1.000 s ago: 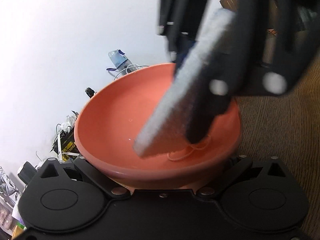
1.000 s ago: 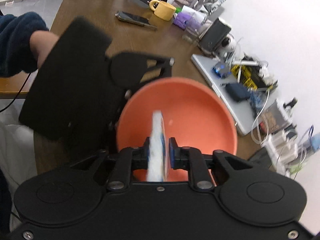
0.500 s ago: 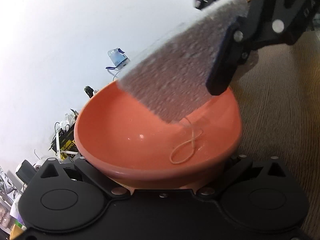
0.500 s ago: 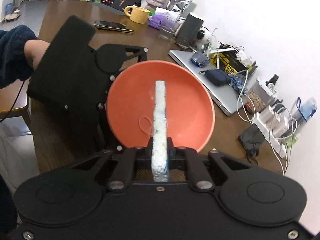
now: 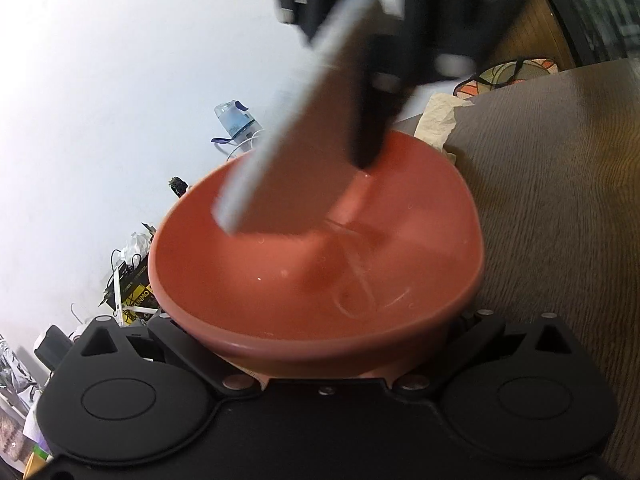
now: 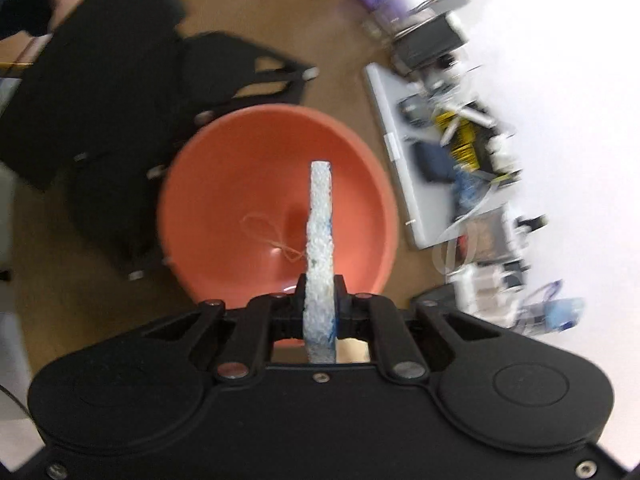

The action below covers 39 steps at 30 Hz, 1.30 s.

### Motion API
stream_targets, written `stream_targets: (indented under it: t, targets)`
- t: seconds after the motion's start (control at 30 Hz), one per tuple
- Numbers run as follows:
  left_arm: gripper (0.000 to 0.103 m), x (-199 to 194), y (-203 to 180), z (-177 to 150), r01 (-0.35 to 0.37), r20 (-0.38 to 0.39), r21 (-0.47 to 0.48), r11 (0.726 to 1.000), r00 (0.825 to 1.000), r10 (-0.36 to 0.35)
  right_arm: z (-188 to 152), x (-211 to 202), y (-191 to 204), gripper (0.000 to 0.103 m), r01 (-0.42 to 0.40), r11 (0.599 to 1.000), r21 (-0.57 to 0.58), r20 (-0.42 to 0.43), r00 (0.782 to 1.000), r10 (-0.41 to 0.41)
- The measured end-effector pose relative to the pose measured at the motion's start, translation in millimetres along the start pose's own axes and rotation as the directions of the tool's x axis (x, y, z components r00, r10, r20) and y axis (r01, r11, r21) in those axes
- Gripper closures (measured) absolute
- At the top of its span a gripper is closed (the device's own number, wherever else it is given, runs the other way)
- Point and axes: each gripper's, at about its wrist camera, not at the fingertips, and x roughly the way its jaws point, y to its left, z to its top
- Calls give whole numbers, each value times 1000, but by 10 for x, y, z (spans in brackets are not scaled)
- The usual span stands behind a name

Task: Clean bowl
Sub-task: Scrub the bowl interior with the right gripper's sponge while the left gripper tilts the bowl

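An orange bowl (image 5: pixel 280 280) is gripped at its near rim by my left gripper (image 5: pixel 320 364), tilted above the wooden table. It also shows in the right wrist view (image 6: pixel 224 184). My right gripper (image 6: pixel 320 300) is shut on a flat white-and-blue sponge (image 6: pixel 319 240), held edge-on with its tip down inside the bowl. In the left wrist view the sponge (image 5: pixel 296 152) is blurred and reaches into the bowl's far-left side. A thin loop of string (image 6: pixel 268 232) lies on the bowl's bottom.
A wooden table (image 5: pixel 560 200) lies under the bowl. A crumpled paper (image 5: pixel 438 120) sits behind the bowl. A laptop (image 6: pixel 396 160), cables and small clutter (image 6: pixel 480 184) line the wall side. A water bottle (image 5: pixel 236 120) stands by the wall.
The sponge was lifted out of the bowl half a second ago and has now come back down into it, further to the bowl's far-left side. The string has shifted on the bottom.
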Motion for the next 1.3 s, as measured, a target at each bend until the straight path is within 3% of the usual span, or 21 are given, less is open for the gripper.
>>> stream_targets:
  t: [0.13, 0.23, 0.37, 0.47, 0.63, 0.73, 0.93, 1.07, 1.17, 1.3]
  targets:
    - [2, 4, 8, -4, 0, 0, 0, 1000, 1000, 0, 132, 4, 106, 92, -102, 994, 23, 41, 994, 101]
    - [1, 4, 9, -7, -1, 0, 0, 1000, 1000, 1, 196, 75, 22, 92, -26, 1000, -4, 48, 999, 26]
    - [2, 12, 18, -11, 0, -3, -3, 1000, 1000, 0, 178, 123, -236, 92, 0, 998, 57, 39, 999, -2]
    - [2, 5, 12, -11, -1, 1, 1, 1000, 1000, 1, 92, 134, -264, 92, 2, 998, 68, -26, 1000, 0]
    - [2, 6, 1, -1, 7, 8, 5, 1000, 1000, -7, -16, 128, -116, 92, -92, 991, 95, -63, 993, 98]
    - [1, 12, 7, -1, 8, 6, 3, 1000, 1000, -8, 93, 126, -44, 91, -168, 979, 119, -16, 985, 171]
    - [1, 22, 20, -6, 10, 6, 2, 1000, 1000, -10, 150, 147, -362, 92, -55, 986, 155, 10, 999, 54]
    - [1, 4, 5, -5, 10, 11, 5, 1000, 1000, -10, 15, 140, -399, 92, 0, 991, 136, -98, 995, 14]
    - [2, -58, -58, -21, 10, 13, 7, 1000, 1000, -10, -38, 183, -272, 92, -74, 988, 135, -143, 985, 93]
    - [3, -68, -63, -27, 19, 14, 9, 1000, 1000, -19, 92, 193, -143, 91, -231, 956, 181, -91, 964, 250]
